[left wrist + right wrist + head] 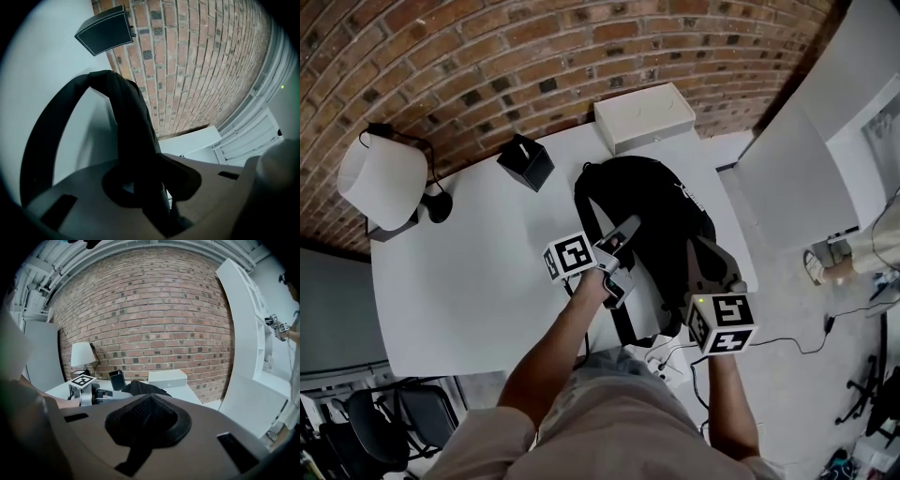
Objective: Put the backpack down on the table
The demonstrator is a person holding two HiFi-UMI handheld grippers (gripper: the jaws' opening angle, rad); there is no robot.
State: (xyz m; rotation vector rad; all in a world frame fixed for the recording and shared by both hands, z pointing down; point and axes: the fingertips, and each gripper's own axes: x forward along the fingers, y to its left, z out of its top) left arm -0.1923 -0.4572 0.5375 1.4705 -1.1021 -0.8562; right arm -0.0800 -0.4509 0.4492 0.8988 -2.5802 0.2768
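Note:
The black backpack lies on the white table, right of centre, and shows as a dark hump in the right gripper view. My left gripper reaches over the bag's near left side. In the left gripper view, the jaws are closed on a black backpack strap that arches up from them. My right gripper hovers by the bag's near right edge, its jaws shut with nothing between them. The left gripper is also visible from the right.
A small black box and a flat white box stand at the table's back edge by the brick wall. A white lamp sits at the far left corner. A white panel stands to the right, and chairs at lower left.

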